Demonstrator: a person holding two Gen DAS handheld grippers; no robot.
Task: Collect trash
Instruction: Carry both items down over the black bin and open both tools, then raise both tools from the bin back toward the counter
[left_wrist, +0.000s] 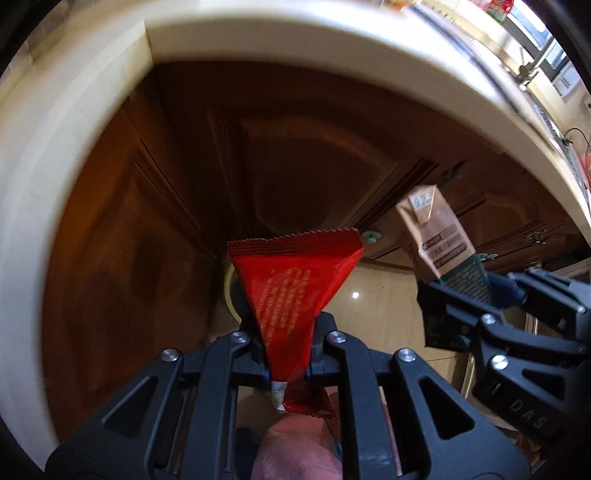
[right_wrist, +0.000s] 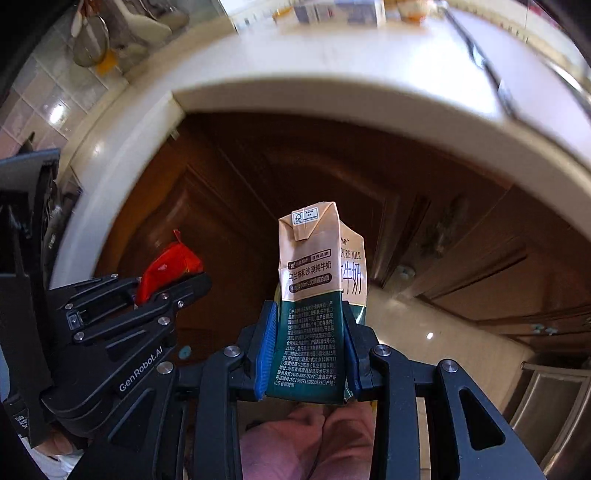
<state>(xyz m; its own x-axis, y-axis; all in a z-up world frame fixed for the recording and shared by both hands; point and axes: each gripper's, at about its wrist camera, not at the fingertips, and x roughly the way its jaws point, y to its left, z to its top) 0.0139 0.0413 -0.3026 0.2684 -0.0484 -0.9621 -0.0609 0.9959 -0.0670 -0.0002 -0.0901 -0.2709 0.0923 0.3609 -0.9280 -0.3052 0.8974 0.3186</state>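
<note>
My left gripper (left_wrist: 288, 332) is shut on a red foil wrapper (left_wrist: 295, 280), which fans upward from the jaws with its serrated edge on top. To its right my right gripper (left_wrist: 461, 295) holds a tan and green milk carton (left_wrist: 439, 240). In the right wrist view the carton (right_wrist: 314, 295) stands upright, and my right gripper (right_wrist: 310, 332) has its blue pads (right_wrist: 267, 343) pressed on the green lower half. The left gripper (right_wrist: 170, 284) with the red wrapper (right_wrist: 166, 266) is at the left. Both grippers point steeply down, in front of the cabinet doors.
A cream countertop edge (left_wrist: 332, 48) curves overhead, with dark brown wooden cabinet doors (left_wrist: 295, 147) below it. Glossy beige floor (left_wrist: 388, 306) lies beneath. A pale round rim (left_wrist: 227, 291) peeks out behind the wrapper. A metal frame (right_wrist: 546, 406) stands at lower right. Pink clothing (right_wrist: 314, 443) is under the right gripper.
</note>
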